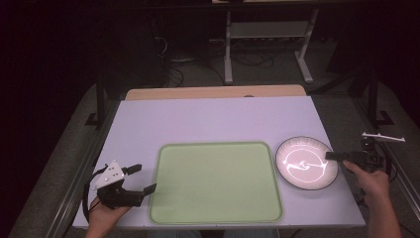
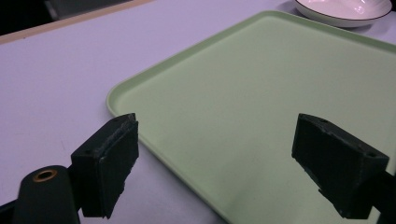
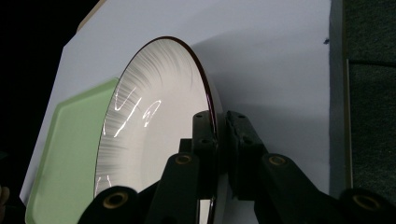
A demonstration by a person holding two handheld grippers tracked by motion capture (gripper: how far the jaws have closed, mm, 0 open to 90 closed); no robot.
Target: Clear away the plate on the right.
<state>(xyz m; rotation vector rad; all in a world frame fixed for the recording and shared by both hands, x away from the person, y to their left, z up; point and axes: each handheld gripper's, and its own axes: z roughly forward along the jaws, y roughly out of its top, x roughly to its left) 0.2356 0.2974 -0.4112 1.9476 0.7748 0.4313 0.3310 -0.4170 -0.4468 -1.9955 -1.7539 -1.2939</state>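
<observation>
A white plate [image 1: 307, 162] with a dark rim lies on the table right of a pale green tray [image 1: 216, 182]. My right gripper [image 1: 335, 155] is shut on the plate's right rim; in the right gripper view the rim of the plate [image 3: 154, 121] runs between the two closed jaws of that gripper [image 3: 220, 140]. My left gripper [image 1: 141, 179] rests at the tray's left edge, jaws wide apart with nothing between them. In the left gripper view the open gripper [image 2: 215, 154] spans the corner of the tray [image 2: 261, 93], and the plate [image 2: 345, 9] sits far beyond.
The lilac table top [image 1: 208, 119] has a wooden strip [image 1: 213, 92] along its far edge. Beyond it stand a white desk frame and cables on the dark floor [image 1: 267, 54]. The table's right edge lies close to my right hand [image 1: 374, 181].
</observation>
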